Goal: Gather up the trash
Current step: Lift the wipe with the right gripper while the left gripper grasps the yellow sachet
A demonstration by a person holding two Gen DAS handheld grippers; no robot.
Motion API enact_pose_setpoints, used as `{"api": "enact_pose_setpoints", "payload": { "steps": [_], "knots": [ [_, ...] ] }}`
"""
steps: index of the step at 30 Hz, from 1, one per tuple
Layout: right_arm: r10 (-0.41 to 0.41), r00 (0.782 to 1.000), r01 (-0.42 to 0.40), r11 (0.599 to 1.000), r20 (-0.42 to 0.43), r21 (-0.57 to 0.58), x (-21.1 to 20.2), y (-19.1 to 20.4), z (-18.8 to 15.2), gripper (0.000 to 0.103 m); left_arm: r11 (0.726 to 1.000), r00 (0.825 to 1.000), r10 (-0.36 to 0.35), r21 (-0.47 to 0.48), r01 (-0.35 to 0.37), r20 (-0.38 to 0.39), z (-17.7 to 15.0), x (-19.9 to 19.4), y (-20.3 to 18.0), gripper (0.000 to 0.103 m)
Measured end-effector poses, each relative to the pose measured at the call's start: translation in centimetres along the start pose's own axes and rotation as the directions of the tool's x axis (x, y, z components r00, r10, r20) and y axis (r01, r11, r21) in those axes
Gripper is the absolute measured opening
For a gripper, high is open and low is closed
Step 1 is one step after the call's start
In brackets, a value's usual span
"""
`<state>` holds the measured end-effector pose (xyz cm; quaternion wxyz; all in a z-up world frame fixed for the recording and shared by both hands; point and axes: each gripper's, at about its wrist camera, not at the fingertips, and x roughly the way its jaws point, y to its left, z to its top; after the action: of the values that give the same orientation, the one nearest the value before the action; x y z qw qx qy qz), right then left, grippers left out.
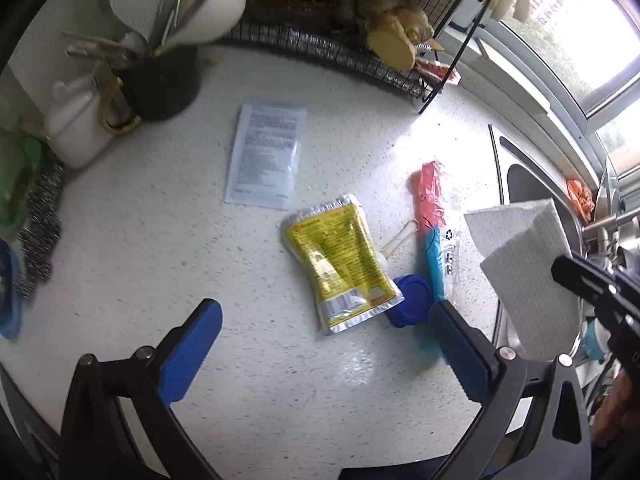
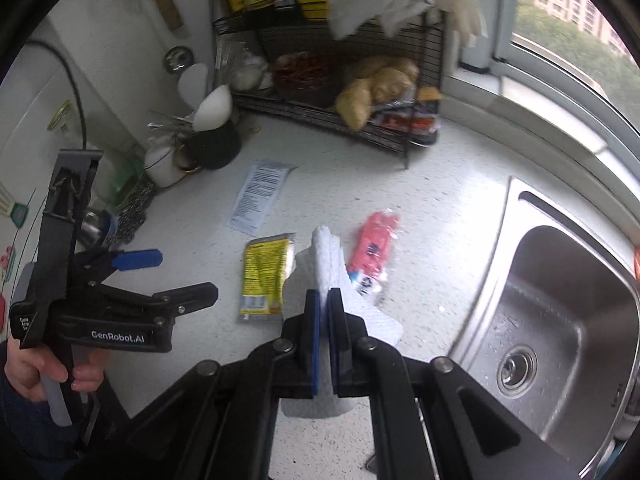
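We see the right gripper clamping a paper towel, its lower part hidden by the fingers. The left gripper gapes wide above the yellow sachet on the countertop; a blue lid is half covered.

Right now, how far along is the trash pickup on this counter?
Early on. In hand: the right gripper is shut on a paper towel. The left gripper hangs open over the counter, holding nothing. Left to collect: yellow packet, red and blue wrapper, blue cap and white leaflet. No bin is in view.
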<state>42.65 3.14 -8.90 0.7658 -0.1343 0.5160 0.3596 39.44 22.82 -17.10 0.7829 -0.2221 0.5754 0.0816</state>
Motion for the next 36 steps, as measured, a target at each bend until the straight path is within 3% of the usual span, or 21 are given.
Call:
{"api": "enact_pose_setpoints", "payload": {
  "steps": [10,16,25,28,36],
  "knots": [
    [-0.054,0.996,0.055,0.998,-0.065,0.014,2.5,-0.8,0.2,0.004,0.996,0.995,0.047,-0.068,-0.053,-0.087,2.1,5.5,0.3,0.103],
    [-0.028,0.993,0.028,1.000,-0.118,-0.005,5.4,0.0,1.1,0.004,0.988,0.987,0.135,-0.060,-0.140,-0.091,3.9,7.4,0.2,0.103],
    [0.005,0.987,-0.003,1.000,-0.162,0.011,6.7,-0.6,1.5,0.004,0.983,0.978,0.168,-0.050,-0.175,-0.127,5.2,9.7,-0.2,0.101],
    [0.017,0.985,-0.012,1.000,-0.171,0.026,6.9,-1.1,1.4,0.004,0.976,0.970,0.214,-0.012,-0.217,-0.117,5.3,9.6,-0.8,0.082],
    [0.034,0.987,-0.027,0.998,-0.160,0.050,6.8,-1.8,1.5,0.004,0.980,0.974,0.201,0.024,-0.199,-0.102,4.6,9.5,-2.0,0.065]
  ]
}}
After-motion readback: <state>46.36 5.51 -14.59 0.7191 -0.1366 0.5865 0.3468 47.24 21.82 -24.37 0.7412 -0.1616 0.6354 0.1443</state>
